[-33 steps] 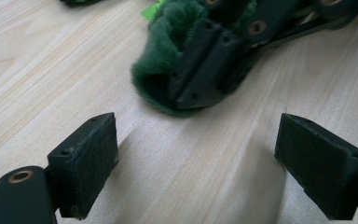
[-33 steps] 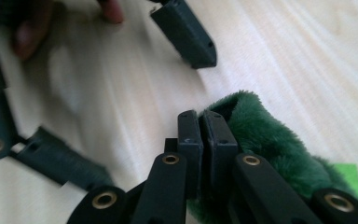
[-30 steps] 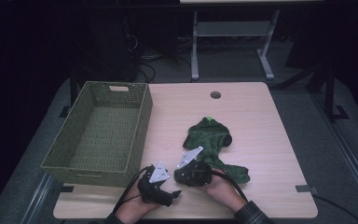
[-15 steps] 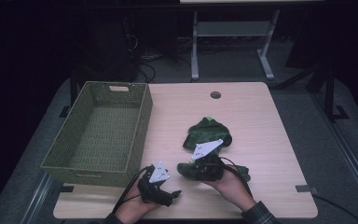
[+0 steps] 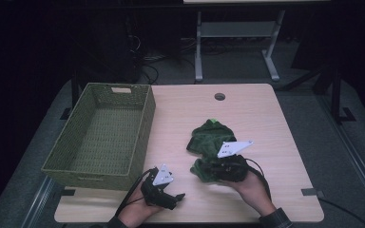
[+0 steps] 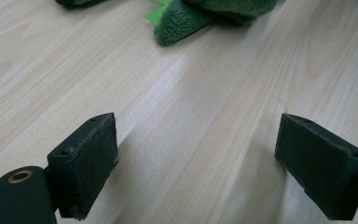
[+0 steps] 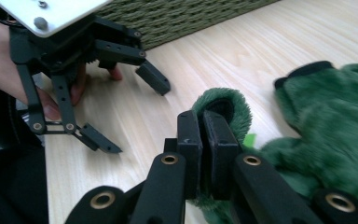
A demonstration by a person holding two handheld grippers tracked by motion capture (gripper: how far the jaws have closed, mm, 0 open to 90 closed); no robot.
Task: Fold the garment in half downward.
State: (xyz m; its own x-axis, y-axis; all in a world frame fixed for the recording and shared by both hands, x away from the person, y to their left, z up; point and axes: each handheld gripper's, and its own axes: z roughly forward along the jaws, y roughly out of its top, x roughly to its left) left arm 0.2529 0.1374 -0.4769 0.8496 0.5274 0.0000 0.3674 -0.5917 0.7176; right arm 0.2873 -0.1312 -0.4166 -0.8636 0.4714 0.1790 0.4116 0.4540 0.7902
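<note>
A dark green plush cloth lies bunched on the wooden table, right of centre. My right gripper sits at its near end, and in the right gripper view its jaws are shut on a fuzzy fold of the green plush cloth. My left gripper rests near the table's front edge, just in front of the basket's corner. It is open with only bare wood between its pads. The plush's edge lies well beyond its jaws. In the right gripper view the left gripper stands open with a hand behind it.
A green woven basket stands on the left half of the table, with nothing visible inside it, and its wall shows behind the left gripper. A cable hole sits near the far edge. A metal stand is on the floor beyond.
My right gripper has moved to the right and risen a little, keeping its hold on the plush, which has bunched and shifted with it. The left gripper has stayed in place.
</note>
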